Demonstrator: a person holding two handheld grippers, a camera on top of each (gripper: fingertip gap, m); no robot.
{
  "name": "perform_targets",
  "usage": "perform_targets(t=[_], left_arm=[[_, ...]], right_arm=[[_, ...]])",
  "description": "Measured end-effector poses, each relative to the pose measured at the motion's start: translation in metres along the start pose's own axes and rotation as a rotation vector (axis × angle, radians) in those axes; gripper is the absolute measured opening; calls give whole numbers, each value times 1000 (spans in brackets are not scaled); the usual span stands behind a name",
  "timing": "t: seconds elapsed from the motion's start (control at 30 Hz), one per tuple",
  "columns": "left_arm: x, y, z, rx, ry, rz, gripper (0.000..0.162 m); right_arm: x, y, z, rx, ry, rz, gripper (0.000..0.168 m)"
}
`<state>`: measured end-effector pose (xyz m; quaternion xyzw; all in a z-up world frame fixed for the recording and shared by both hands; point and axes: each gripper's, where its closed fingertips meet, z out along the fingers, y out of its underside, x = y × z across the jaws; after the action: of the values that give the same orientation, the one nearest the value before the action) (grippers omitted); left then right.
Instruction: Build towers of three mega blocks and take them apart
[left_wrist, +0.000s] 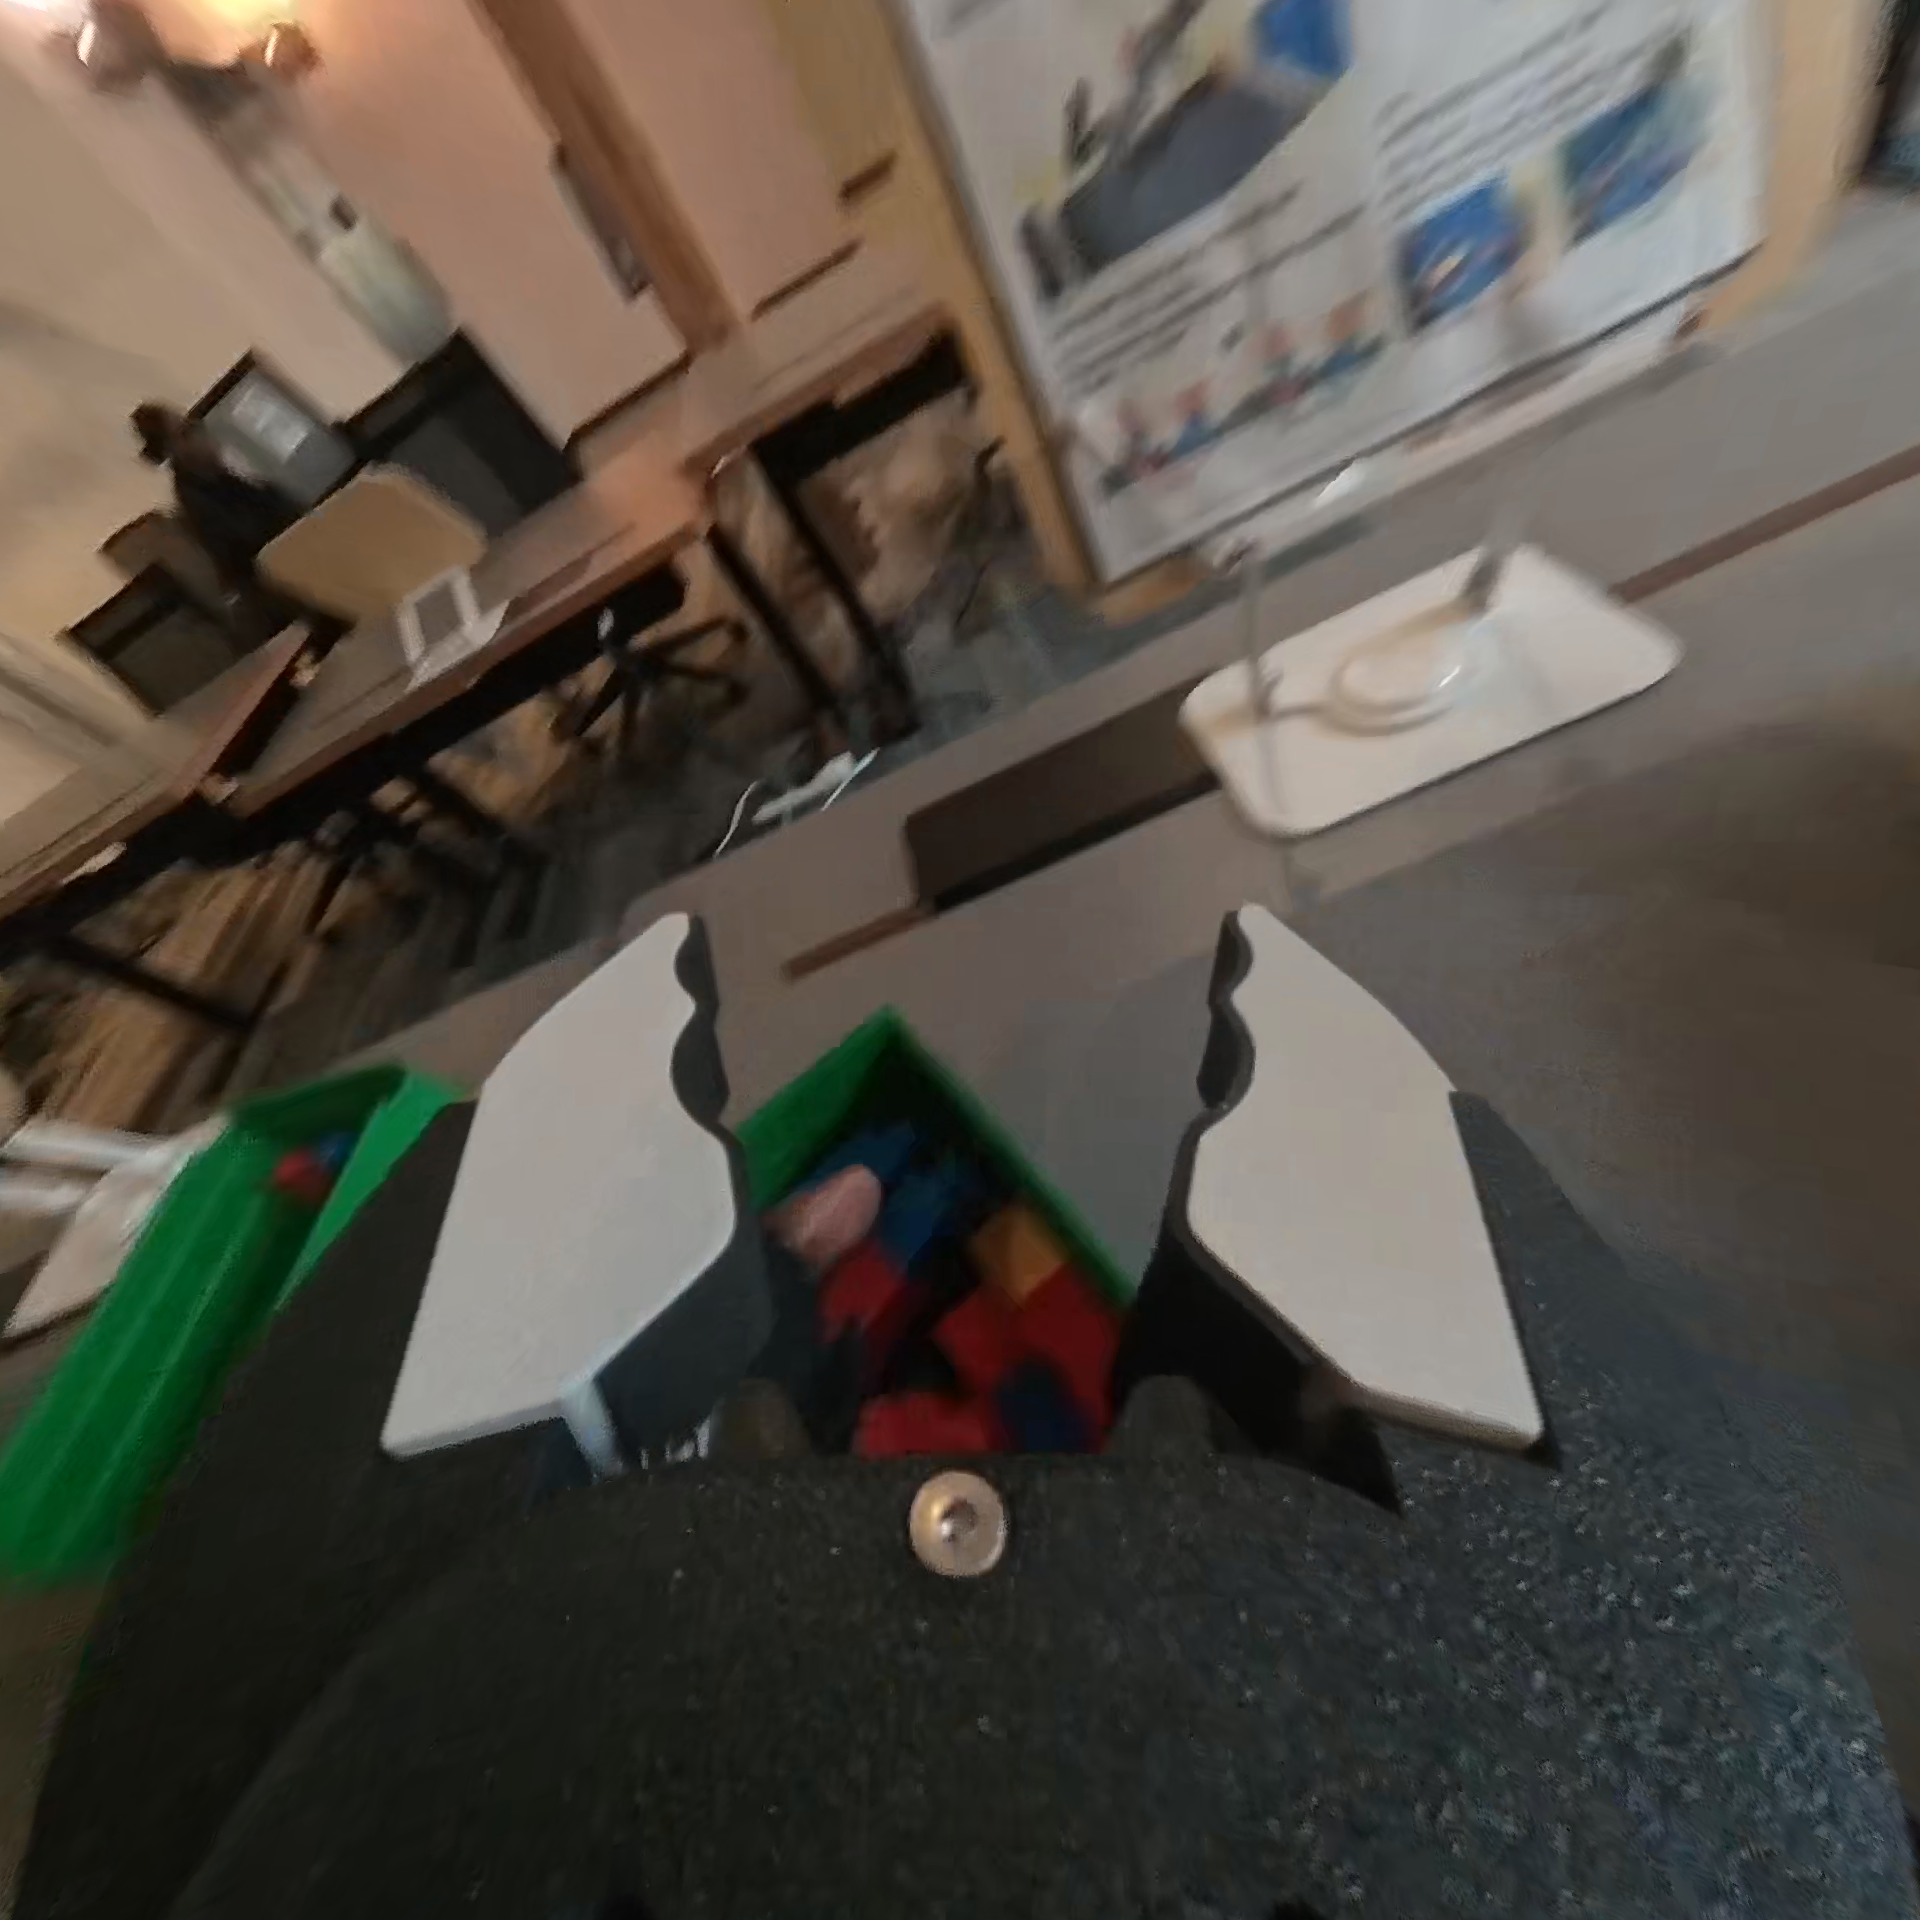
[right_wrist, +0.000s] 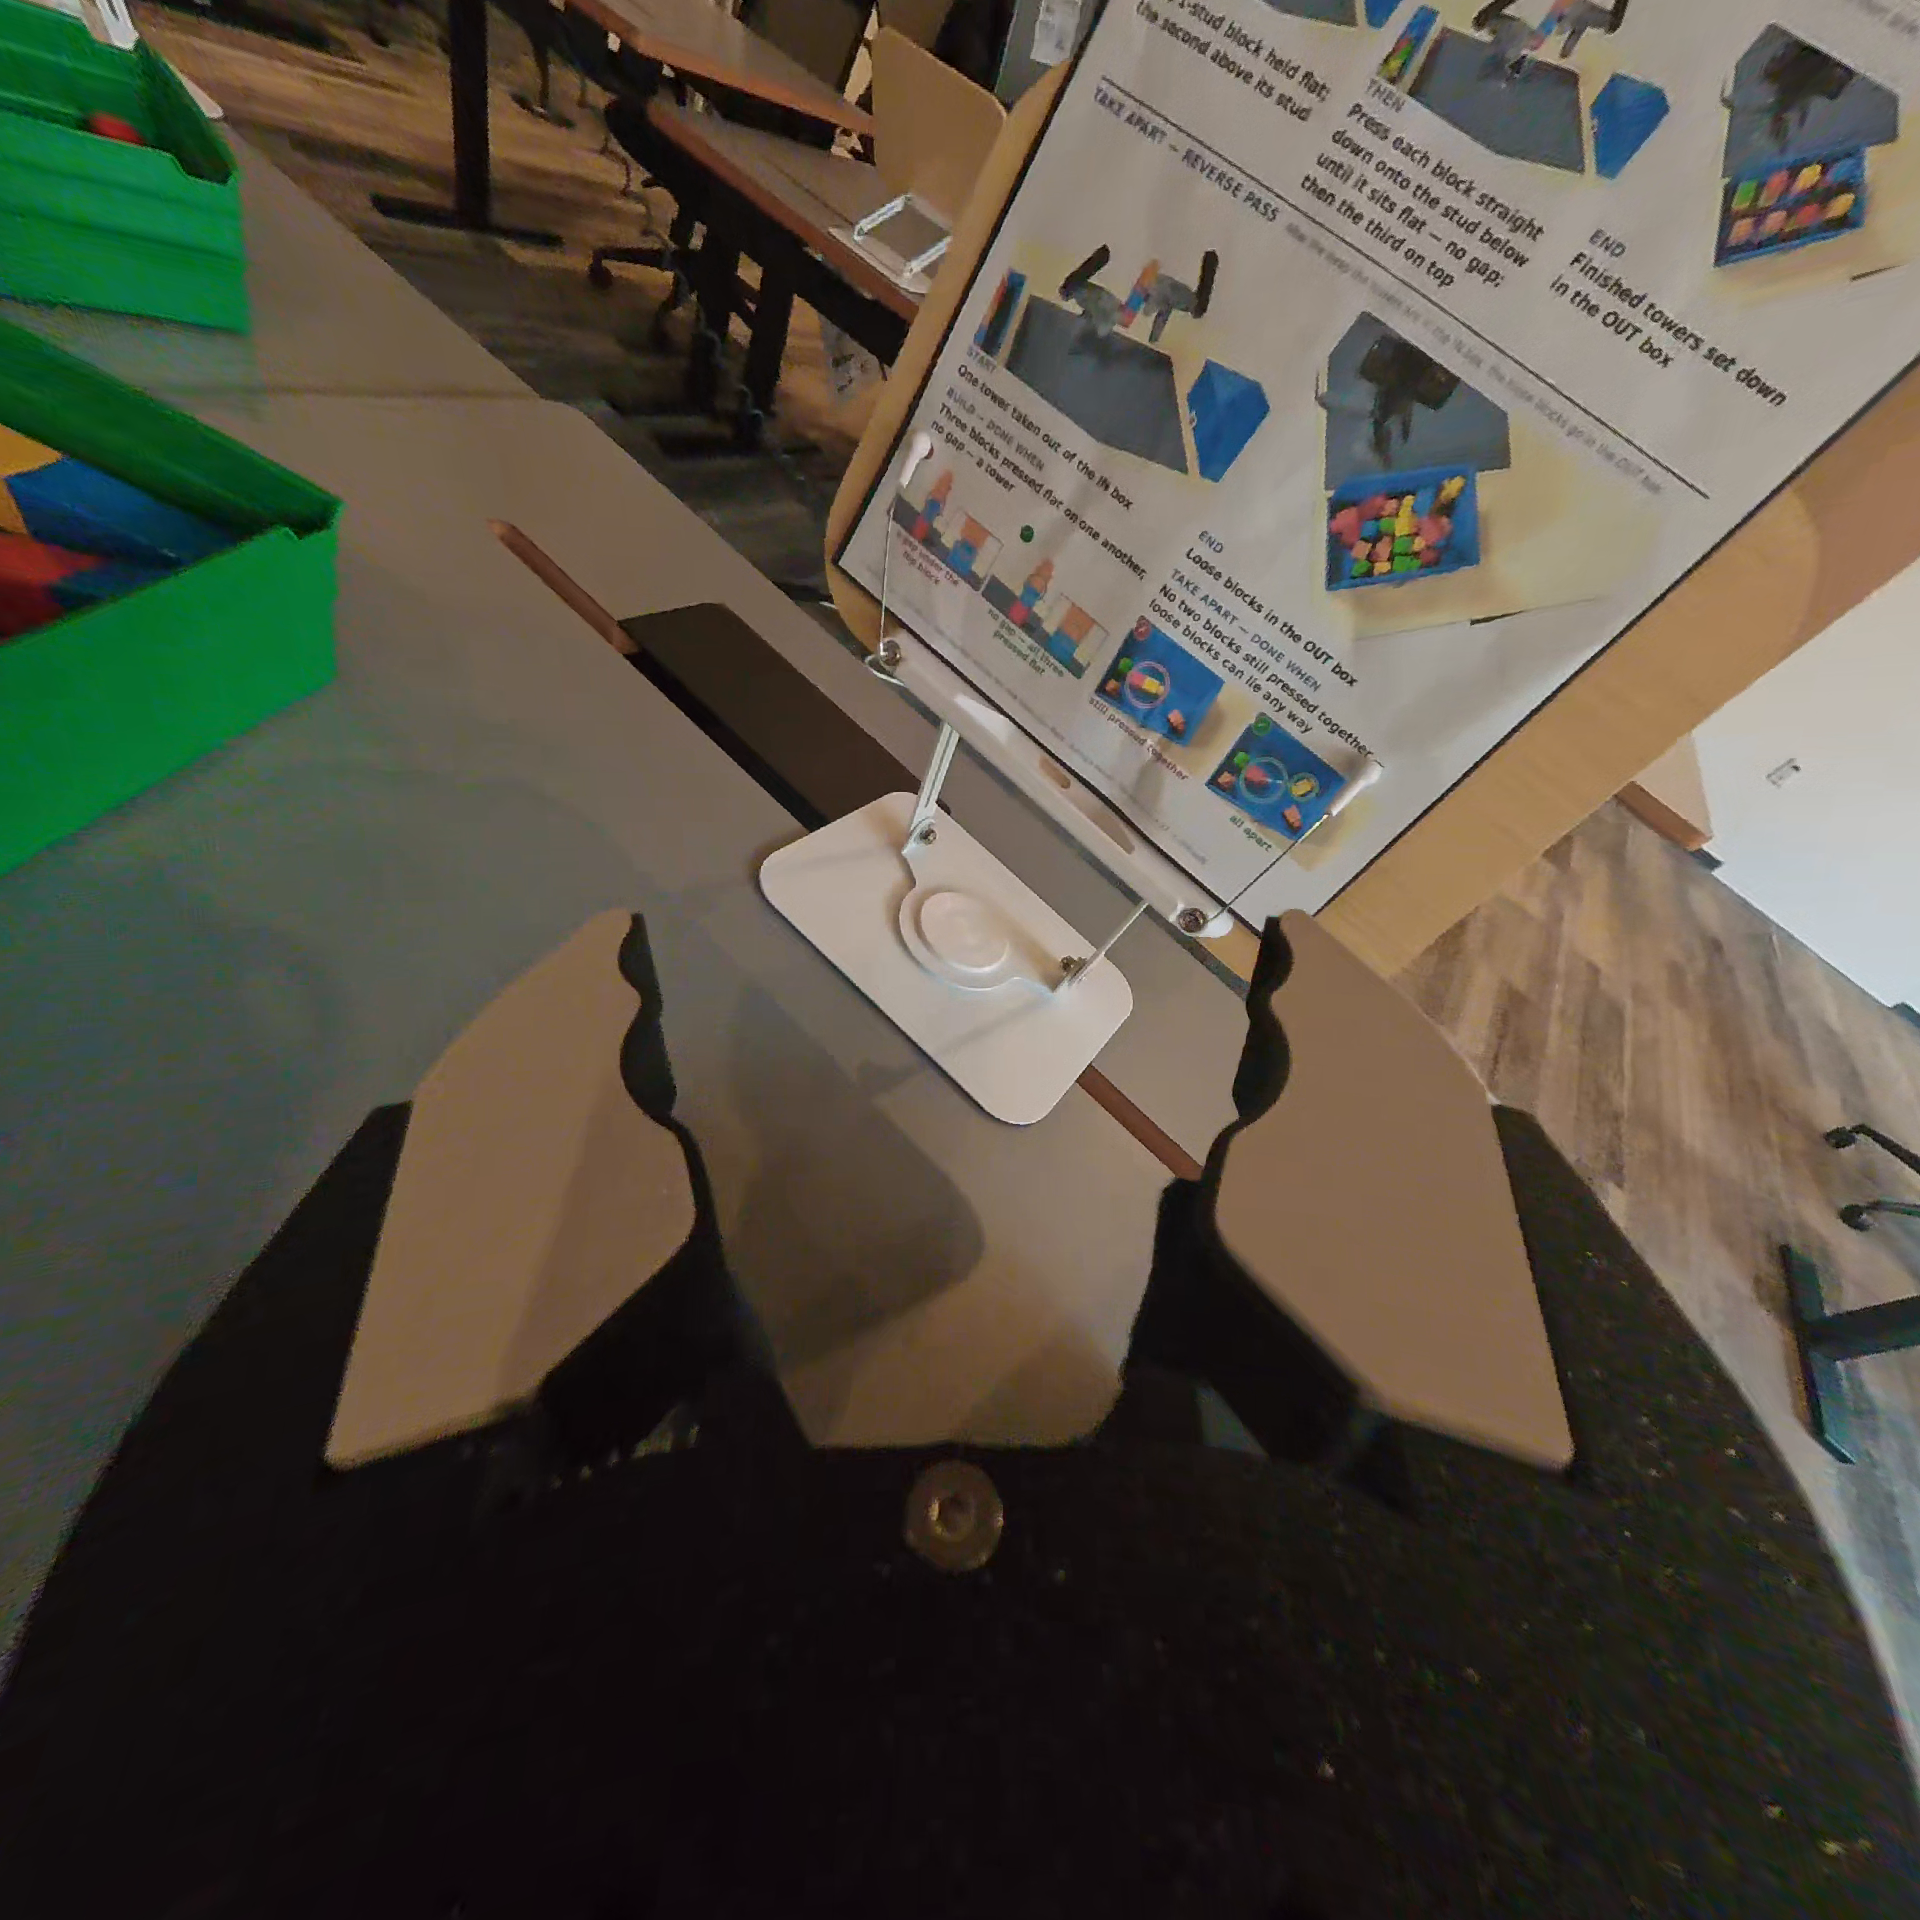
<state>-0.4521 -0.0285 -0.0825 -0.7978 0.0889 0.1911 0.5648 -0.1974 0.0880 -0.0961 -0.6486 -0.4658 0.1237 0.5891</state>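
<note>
Right wrist view: two green bins.

1. Table carries two bins along its left side, one behind the other.
2. Near bin holds a jumble of blocks; it sits directly ahead of the left gripper, seen between the spread fingers.
3. Far bin lies left of it, a few blocks inside.
4. Stand sits at the table's far edge, ahead of the right gripper; instruction sheet propped on it.
5. Other tables stand behind.
</note>
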Motion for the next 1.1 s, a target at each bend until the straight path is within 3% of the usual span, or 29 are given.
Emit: perform_targets(t=[0.23,0.5,0.77,1.1], left_arm=[[-86,94,-41,-319,-221,-131,86],[-107,170,-44,-587,-234,-249,83],[-103,208,-29,-685,-126,-320,60],[-101,249,-18,-809,-30,-344,53]], right_arm=[[4,9,5,-34,-3,5,103],[-4,12,15,-62,-18,-25,101],[-14,13,25,-83,-33,-62,101],[-20,15,33,-97,-45,-88,100]])
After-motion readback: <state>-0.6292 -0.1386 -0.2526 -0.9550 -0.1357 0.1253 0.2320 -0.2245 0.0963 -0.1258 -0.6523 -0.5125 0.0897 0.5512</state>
